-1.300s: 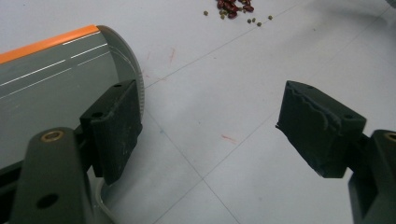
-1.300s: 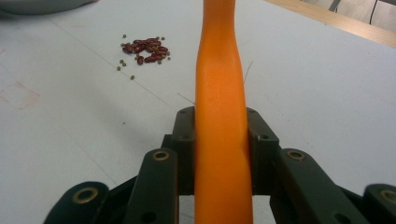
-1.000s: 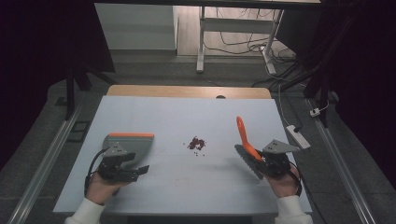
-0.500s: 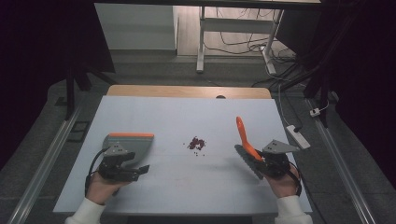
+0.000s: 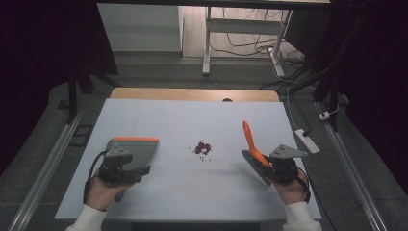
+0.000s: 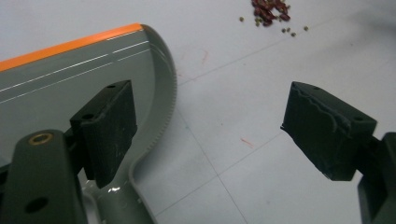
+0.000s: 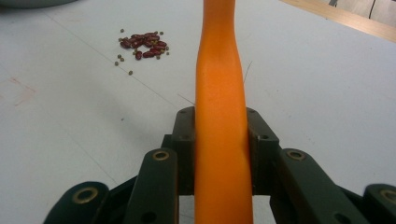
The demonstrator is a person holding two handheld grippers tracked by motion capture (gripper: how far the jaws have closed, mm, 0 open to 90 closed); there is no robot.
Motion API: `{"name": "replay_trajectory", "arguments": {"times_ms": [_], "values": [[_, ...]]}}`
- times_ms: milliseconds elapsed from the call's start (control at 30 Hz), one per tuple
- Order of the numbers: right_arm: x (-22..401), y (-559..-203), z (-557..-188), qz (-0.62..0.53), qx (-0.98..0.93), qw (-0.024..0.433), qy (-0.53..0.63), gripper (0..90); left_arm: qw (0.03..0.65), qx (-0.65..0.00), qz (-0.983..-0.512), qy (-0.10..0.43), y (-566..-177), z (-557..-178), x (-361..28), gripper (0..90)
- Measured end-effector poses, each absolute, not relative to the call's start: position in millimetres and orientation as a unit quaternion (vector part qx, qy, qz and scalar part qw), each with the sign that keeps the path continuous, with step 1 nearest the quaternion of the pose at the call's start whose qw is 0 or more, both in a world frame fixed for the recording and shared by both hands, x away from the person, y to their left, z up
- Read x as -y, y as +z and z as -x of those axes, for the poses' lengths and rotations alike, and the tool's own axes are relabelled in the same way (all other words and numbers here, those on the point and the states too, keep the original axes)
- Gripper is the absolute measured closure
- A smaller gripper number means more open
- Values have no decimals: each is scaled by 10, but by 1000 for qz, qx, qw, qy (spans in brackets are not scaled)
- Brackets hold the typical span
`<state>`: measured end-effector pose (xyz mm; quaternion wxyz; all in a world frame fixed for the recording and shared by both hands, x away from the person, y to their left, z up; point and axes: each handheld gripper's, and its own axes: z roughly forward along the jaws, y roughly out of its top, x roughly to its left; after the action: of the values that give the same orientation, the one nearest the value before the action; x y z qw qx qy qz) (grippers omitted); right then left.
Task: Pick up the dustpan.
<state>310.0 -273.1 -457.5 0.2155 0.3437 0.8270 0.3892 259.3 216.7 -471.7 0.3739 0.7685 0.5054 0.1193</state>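
A small pile of dark red beans point(image 5: 202, 147) with a few tiny green ones lies mid-table, also visible as beans point(image 7: 144, 43) and beans point(image 6: 270, 10). A grey dustpan with an orange front edge point(image 5: 137, 148) rests on the table at the left. My left gripper point(image 5: 130, 168) sits at its near side, open point(image 6: 210, 116), one jaw over the dustpan point(image 6: 70, 79), the other over bare table. My right gripper point(image 5: 272, 166) is shut on the orange handle of a brush point(image 7: 219, 93). The brush point(image 5: 250, 139) slants up and away, its dark bristles near the table.
The white table top point(image 5: 192, 120) has a wooden strip along its far edge. A white power strip point(image 5: 307, 140) lies just off the right edge. Metal rails run along both sides, and a desk frame with cables stands beyond.
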Motion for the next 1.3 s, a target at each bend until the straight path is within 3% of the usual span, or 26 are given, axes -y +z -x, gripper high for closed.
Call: {"name": "replay_trajectory", "arguments": {"times_ms": [633, 1300], "values": [[2749, -4574, -3102, -351, -825, 218, 386, 699, 314, -601, -725, 120, -4808, -2608, -2307, 160], [2707, -4605, -3102, -345, -831, 215, 380, 698, 252, -641, -722, 65, -5013, -2653, -2507, 172]]}}
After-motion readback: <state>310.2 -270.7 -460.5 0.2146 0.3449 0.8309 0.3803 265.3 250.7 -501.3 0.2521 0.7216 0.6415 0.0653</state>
